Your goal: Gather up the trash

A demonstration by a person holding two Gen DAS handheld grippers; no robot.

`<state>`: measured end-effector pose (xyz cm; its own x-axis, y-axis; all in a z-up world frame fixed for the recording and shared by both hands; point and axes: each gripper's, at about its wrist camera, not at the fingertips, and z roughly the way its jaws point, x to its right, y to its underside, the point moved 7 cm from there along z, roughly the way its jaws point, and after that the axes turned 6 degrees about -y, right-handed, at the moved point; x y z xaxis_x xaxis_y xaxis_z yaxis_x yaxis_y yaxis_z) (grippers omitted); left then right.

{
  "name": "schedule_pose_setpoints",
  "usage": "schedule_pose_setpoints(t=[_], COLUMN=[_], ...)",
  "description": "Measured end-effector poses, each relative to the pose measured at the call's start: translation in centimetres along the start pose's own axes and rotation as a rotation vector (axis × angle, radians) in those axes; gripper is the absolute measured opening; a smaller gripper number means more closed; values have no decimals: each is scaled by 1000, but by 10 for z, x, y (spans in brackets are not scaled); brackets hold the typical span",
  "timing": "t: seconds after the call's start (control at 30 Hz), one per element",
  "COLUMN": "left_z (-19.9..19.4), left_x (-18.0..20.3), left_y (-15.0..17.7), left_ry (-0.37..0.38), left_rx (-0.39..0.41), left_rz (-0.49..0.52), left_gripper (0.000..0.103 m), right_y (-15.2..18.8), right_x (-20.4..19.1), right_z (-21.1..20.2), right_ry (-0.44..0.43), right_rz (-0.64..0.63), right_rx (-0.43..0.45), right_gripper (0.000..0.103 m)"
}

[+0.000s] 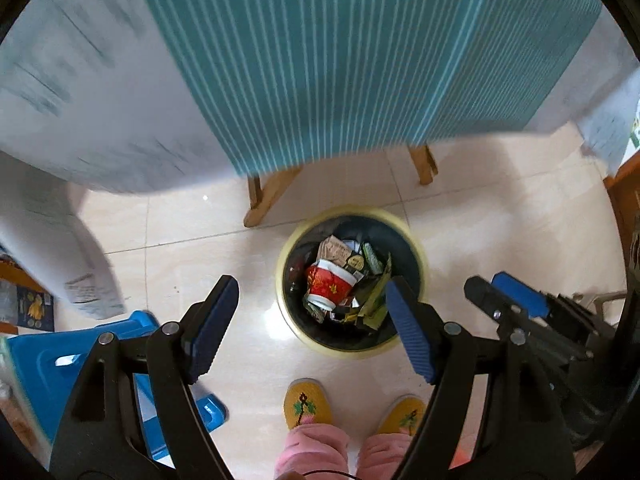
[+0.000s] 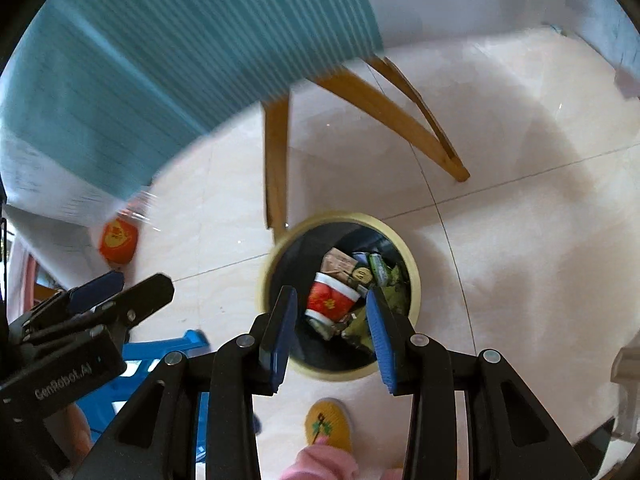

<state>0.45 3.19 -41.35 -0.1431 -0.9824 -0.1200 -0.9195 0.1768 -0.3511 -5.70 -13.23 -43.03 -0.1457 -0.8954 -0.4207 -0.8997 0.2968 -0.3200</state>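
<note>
Glossy tile floor [image 1: 500, 216]; wood legs [image 2: 276, 152]; striped cloth [image 1: 360, 60]; paper cup [image 1: 332, 286] in bin [image 1: 418, 248]; ribbed pads [image 2: 380, 344]; plastic stool [image 1: 36, 364].

— How's the light?
— I see soft daylight on both feeds, with glare on the floor [image 1: 280, 328] at six o'clock.
— Sharpness?
— The striped cloth [image 1: 360, 60] at twelve smears with motion blur; black fisheye corners bend every edge.
</note>
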Motion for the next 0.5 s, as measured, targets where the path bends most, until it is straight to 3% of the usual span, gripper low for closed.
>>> schedule_pose_setpoints(t=[0.13,0.27,0.5], left_z=[-49,-96,-187], left_x=[-8,-14,-33], left_y=[-16,-31,-54], left_ry=[-1,4,-12], left_rx=[20,40,86], left_rz=[-35,-75,-132], left_gripper=[74,74,74], right_y=[-17,-33,-66], right_x=[-28,-50,-91], right_z=[-49,-95,-175], right_ry=[-14,-14,-11], right_rz=[-35,-57,-117], right_rx=[20,34,55], right_gripper=[37,50,51])
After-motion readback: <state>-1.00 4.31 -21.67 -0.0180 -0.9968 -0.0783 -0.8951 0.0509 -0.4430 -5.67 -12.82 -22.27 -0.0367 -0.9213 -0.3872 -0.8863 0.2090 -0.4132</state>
